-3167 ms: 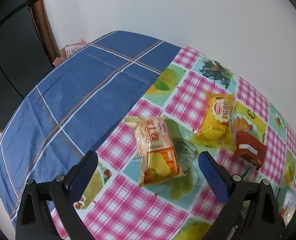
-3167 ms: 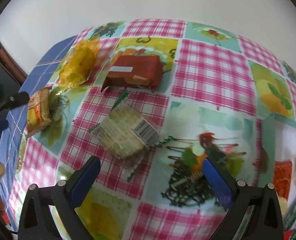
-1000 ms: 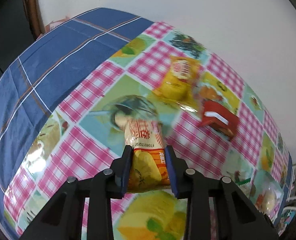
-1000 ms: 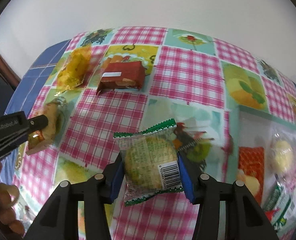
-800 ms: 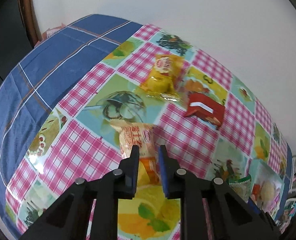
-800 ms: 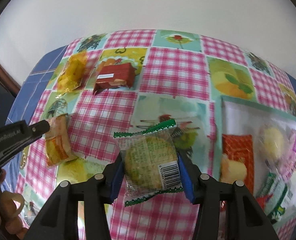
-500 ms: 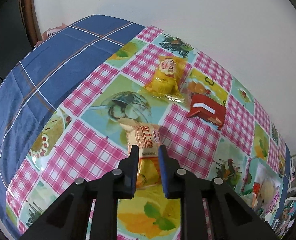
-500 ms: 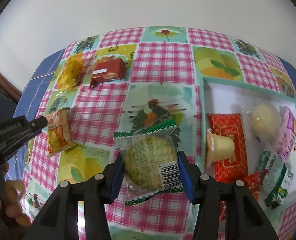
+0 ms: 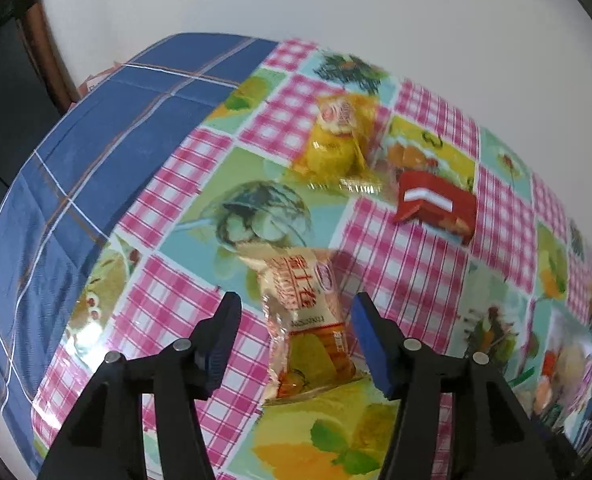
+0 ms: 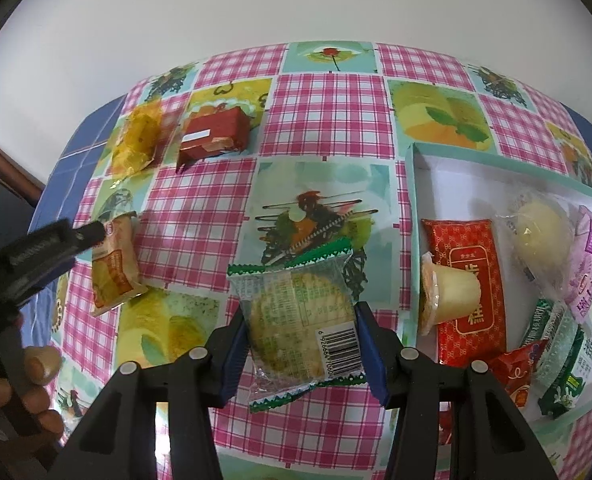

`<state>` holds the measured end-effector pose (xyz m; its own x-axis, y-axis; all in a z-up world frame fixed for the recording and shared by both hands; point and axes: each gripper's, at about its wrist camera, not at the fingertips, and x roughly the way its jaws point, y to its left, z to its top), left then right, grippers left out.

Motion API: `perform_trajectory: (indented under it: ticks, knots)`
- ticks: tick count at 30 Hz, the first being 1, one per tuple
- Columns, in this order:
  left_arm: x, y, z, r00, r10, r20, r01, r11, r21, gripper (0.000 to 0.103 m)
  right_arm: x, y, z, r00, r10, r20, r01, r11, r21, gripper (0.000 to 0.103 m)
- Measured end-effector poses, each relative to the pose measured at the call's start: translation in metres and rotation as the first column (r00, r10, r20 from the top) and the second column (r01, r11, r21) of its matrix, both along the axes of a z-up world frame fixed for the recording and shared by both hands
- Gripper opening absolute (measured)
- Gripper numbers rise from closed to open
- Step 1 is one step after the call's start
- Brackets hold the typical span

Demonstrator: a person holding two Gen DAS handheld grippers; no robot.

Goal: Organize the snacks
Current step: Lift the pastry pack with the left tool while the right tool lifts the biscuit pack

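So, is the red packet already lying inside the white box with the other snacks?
No, the red packet lies on the checked tablecloth next to a yellow packet, far from the white box.

The yellow snack bag is motion-blurred, and the white tray of snacks runs off the right wrist view's right edge.

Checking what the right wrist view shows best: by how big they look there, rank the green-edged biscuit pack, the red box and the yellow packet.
1. green-edged biscuit pack, though it is nearest the camera.
2. red box and yellow packet look alike; unranked.
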<state>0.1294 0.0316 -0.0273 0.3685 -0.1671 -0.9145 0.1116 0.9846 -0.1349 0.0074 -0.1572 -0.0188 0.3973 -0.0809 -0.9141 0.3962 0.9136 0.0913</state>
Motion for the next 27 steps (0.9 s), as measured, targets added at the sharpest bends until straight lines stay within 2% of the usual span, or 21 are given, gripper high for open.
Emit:
perform_trajectory:
  ticks: [3,5,8,10,12,22,27]
  knots:
    - [-0.001,-0.006,-0.010,1.000,-0.011,-0.017,0.012,1.000,0.027,0.059,0.000,-0.001,-0.001,1.000,-0.004,-0.003,0.004,1.000,0.002,0.053]
    - [-0.001,-0.006,-0.012,1.000,-0.015,-0.012,0.015,0.999,0.034,0.045,0.000,-0.001,0.000,1.000,-0.005,-0.001,0.005,1.000,0.004,0.053]
    - [-0.002,-0.011,-0.014,1.000,-0.028,-0.008,0.029,0.998,0.051,0.043,-0.001,-0.001,0.001,1.000,-0.008,0.004,0.008,1.000,0.008,0.053]
    - [-0.003,-0.014,-0.017,0.999,-0.031,-0.011,0.031,0.997,0.064,0.035,-0.002,-0.001,0.002,1.000,-0.011,0.005,0.011,1.000,0.011,0.053]
    - [-0.004,-0.015,-0.015,1.000,-0.029,-0.011,0.030,0.998,0.062,0.033,-0.002,-0.001,0.003,1.000,-0.014,0.007,0.014,1.000,0.012,0.053]
    - [-0.017,-0.031,0.034,0.996,-0.064,0.055,0.067,0.996,-0.059,0.032,-0.009,-0.008,0.024,0.997,-0.032,0.068,0.030,0.999,0.032,0.053]
    - [-0.035,-0.054,0.053,0.989,-0.116,0.092,0.122,0.990,-0.066,0.032,-0.017,-0.021,0.033,0.995,-0.058,0.082,0.055,0.998,0.043,0.053]
